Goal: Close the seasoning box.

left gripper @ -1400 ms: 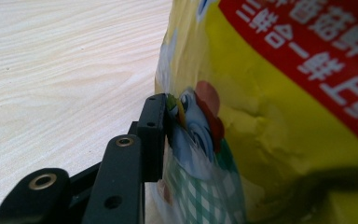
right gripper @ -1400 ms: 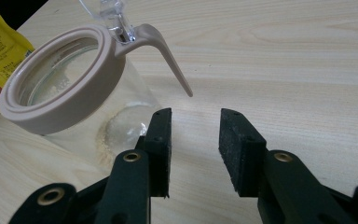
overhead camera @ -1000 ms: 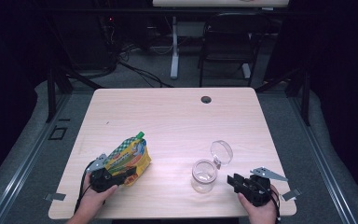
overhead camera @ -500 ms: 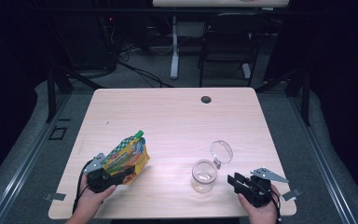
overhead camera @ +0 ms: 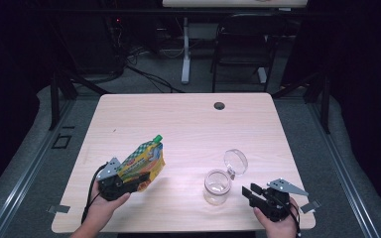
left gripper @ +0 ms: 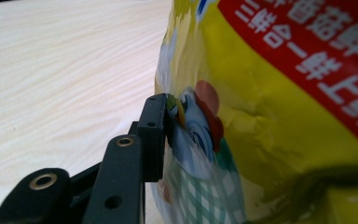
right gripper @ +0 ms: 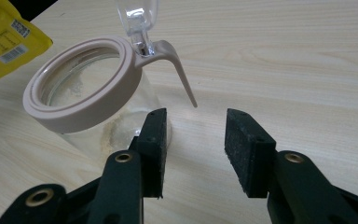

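Light wood tabletop [overhead camera: 188, 124], a small dark round hole [overhead camera: 220, 105] near its far edge.

Yellow pouch [overhead camera: 141, 161] with a green cap [overhead camera: 157, 138] and red label sits at the near left, tilted, cap end pointing up and toward the far right, lifted clear of the wood. Left tongs [overhead camera: 129, 179] are clenched on the pouch's lower end; in the left gripper view one black pad [left gripper: 156, 135] presses flat into the printed side of the pouch [left gripper: 270, 121], the other pad is hidden behind the pouch. A hand [overhead camera: 104, 206] carries those tongs from the near edge.

Clear glass jar [overhead camera: 217, 186] stands upright at the near right, well apart from the pouch, with a pinkish-beige rim [right gripper: 81, 81] and a clear hinged lid [overhead camera: 235, 161] flipped up and open on the far side. A beige lever [right gripper: 179, 70] sticks out from the rim toward the right tongs.

Right tongs [overhead camera: 248, 193] lie just to the right of the jar, level with the wood, released; their jaws have just been opening, with bare wood between the pads. In the right gripper view the left pad [right gripper: 154, 140] sits right next to the jar's glass wall; contact cannot be told. The lever tip hangs above the gap.
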Demonstrator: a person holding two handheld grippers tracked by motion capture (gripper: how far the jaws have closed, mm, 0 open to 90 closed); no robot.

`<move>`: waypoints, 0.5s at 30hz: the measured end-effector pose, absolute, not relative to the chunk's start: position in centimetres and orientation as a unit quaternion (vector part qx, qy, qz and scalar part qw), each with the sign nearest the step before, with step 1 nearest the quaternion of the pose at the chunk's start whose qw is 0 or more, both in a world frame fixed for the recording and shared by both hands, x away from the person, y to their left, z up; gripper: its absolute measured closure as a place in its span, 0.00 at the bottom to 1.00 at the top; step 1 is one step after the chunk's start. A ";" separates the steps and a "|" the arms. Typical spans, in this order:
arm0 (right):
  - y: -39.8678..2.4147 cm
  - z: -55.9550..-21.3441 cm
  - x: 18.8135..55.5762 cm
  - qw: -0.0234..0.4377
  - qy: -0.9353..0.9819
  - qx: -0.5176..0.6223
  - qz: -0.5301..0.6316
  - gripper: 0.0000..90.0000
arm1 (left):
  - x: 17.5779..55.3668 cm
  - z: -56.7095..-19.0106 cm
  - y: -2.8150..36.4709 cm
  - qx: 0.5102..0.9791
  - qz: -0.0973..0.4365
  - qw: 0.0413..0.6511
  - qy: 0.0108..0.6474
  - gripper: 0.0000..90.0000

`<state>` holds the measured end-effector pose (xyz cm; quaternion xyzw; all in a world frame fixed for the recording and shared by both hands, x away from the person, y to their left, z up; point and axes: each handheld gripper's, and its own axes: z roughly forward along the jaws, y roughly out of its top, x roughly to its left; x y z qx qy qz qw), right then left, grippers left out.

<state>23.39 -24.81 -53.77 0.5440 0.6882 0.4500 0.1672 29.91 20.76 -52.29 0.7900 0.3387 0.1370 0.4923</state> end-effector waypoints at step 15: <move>-24.0 -51.8 22.7 0.192 0.704 0.519 0.446 0.65 | 31.0 -51.4 17.0 0.806 0.146 0.482 0.312 0.71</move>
